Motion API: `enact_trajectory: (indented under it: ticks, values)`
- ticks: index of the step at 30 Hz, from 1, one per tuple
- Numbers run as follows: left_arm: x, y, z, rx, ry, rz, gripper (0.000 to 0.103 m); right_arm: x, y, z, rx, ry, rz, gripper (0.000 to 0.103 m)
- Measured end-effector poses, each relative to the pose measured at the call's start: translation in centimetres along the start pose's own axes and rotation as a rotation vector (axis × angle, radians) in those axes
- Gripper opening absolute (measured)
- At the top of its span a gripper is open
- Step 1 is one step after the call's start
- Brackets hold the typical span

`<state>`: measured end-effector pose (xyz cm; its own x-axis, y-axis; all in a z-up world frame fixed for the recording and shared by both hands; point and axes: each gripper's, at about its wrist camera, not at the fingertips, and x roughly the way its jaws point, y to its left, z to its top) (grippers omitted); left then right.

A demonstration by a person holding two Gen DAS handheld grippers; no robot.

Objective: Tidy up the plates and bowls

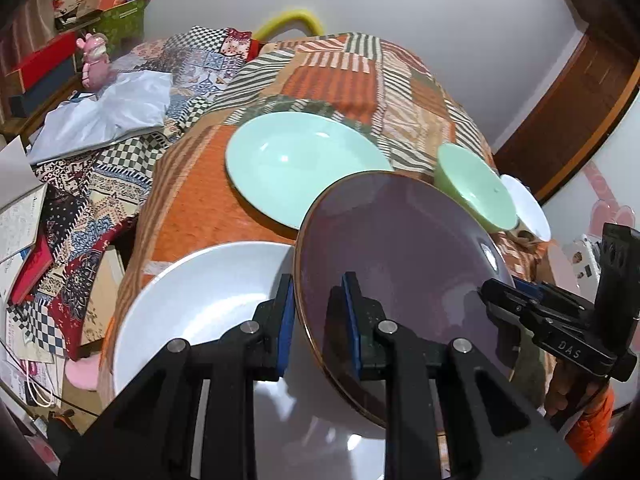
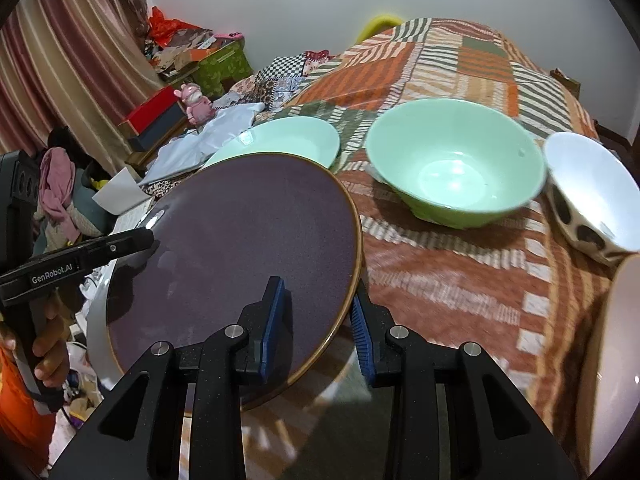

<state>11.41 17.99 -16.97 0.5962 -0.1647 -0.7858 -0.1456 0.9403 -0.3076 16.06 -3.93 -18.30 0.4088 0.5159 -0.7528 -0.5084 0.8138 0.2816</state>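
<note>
Purple plate point(image 1: 400, 264) with a brown rim is off the table, carried between both grippers. Left gripper point(image 1: 320, 316) is clamped on its rim at the plate's 7 o'clock edge in the left wrist view, one blue pad under the rim and one on the plate's face. Right gripper point(image 2: 320, 328) is clamped on the opposite edge, at about 5 o'clock on the plate in the right wrist view, its blue pads either side of the rim.

The plate tilts over a white plate point(image 1: 200, 304) that lies on the patchwork cloth point(image 1: 332, 76). The purple plate covers the white one's right part; whether the two touch cannot be told.

In the left wrist view, a mint plate point(image 1: 296, 160) rests flat on the cloth at 11 o'clock from the purple plate. A green bowl point(image 1: 476, 188) stands at 1 o'clock, and a white bowl with dark spots point(image 2: 592, 196) sits just beside it, further right.

In the right wrist view, the green bowl lies at 2 o'clock from the purple plate, well apart from it.

A pink figurine point(image 2: 196, 104) stands at far left on a cluttered shelf.

A hand point(image 2: 48, 348) grips the left tool's handle at the frame's 8 o'clock.
</note>
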Motion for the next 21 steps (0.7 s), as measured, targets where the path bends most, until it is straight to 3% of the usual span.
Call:
enact_trajectory:
  ticks: [21]
  values:
    - [-0.7, -7.5, -2.9, 0.07, 0.028, -0.05, 0.022, -5.4, -4.4, -4.2, 0.078, -0.047, -0.043, 0.03]
